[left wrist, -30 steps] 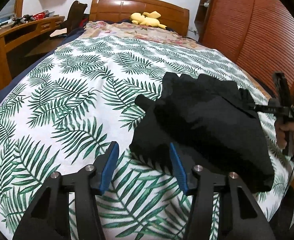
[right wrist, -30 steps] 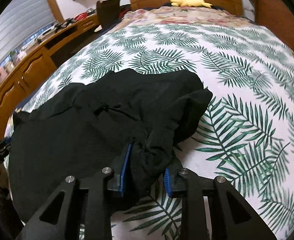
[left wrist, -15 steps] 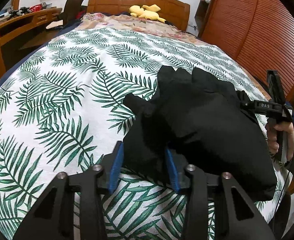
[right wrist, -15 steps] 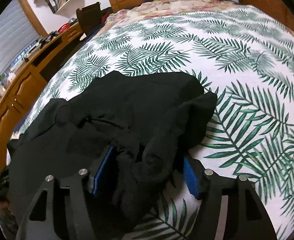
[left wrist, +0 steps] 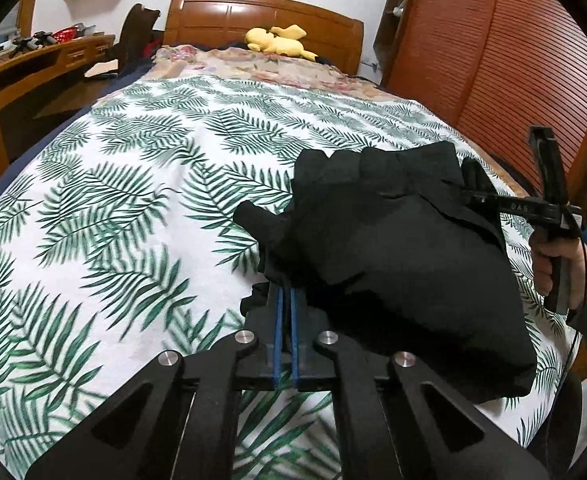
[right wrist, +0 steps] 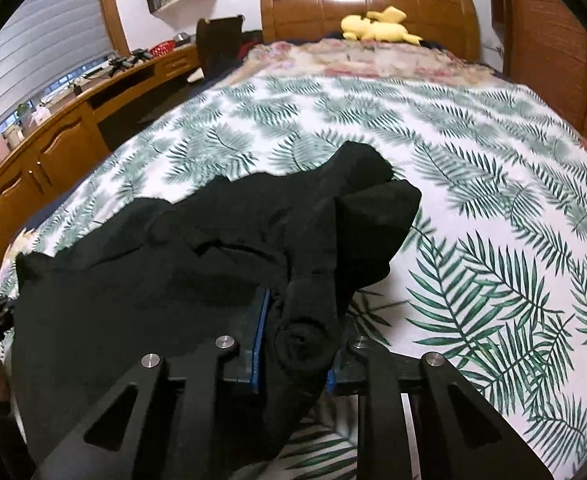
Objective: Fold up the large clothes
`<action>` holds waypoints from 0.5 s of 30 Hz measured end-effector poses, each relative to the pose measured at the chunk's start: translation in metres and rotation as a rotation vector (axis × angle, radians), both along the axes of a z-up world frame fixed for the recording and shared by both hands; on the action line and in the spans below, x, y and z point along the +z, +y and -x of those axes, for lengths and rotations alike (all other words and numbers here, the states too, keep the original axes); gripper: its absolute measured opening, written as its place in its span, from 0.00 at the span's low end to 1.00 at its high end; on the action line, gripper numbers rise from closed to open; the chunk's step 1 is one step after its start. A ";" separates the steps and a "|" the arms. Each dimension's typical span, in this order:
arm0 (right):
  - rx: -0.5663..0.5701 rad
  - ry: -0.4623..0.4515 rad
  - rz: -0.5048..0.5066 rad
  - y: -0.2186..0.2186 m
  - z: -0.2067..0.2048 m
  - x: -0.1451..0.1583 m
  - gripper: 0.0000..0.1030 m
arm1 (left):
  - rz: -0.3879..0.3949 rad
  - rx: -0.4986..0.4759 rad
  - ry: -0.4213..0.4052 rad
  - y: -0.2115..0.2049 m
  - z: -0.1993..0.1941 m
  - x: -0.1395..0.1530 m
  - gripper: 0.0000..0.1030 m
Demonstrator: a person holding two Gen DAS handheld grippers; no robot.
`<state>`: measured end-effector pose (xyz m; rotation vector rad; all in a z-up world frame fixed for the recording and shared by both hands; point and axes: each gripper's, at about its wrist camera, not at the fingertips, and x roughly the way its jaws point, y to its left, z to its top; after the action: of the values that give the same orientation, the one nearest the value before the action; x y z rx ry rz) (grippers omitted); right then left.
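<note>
Left wrist view: black garment point(left wrist: 397, 248) lies on bed point(left wrist: 133, 200).

Dim indoor light; headboard point(left wrist: 261, 16) glare; fisheye-warped edges; slight motion blur.

A wide bed point(left wrist: 141, 184) fills most of the frame, covered by a white spread printed with green fern leaves, with a wooden headboard point(left wrist: 261, 12) at the top centre. A crumpled black garment point(left wrist: 393, 248) lies on the spread at lower right of the left wrist view. Near the headboard, a floral cover point(left wrist: 253, 66) crosses the bed, and a yellow plush toy point(left wrist: 279, 40) rests at the top.
</note>
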<state>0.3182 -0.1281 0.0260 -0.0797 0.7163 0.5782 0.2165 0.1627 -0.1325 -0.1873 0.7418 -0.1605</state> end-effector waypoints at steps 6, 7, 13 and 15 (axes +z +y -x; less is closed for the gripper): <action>0.053 -0.010 0.002 0.023 0.025 0.005 0.21 | 0.026 0.053 -0.033 0.028 0.025 0.009 0.03; 0.062 -0.011 0.005 0.029 0.029 0.005 0.21 | 0.024 0.061 -0.043 0.033 0.031 0.012 0.03; 0.116 -0.029 0.002 0.068 0.047 0.011 0.21 | 0.007 0.104 -0.109 0.051 0.068 0.029 0.03; 0.147 -0.034 -0.002 0.080 0.050 0.014 0.20 | 0.009 0.134 -0.139 0.059 0.085 0.038 0.03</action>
<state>0.2681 -0.0477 0.0399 -0.1410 0.6808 0.7160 0.1318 0.2212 -0.0944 -0.2310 0.5884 -0.0490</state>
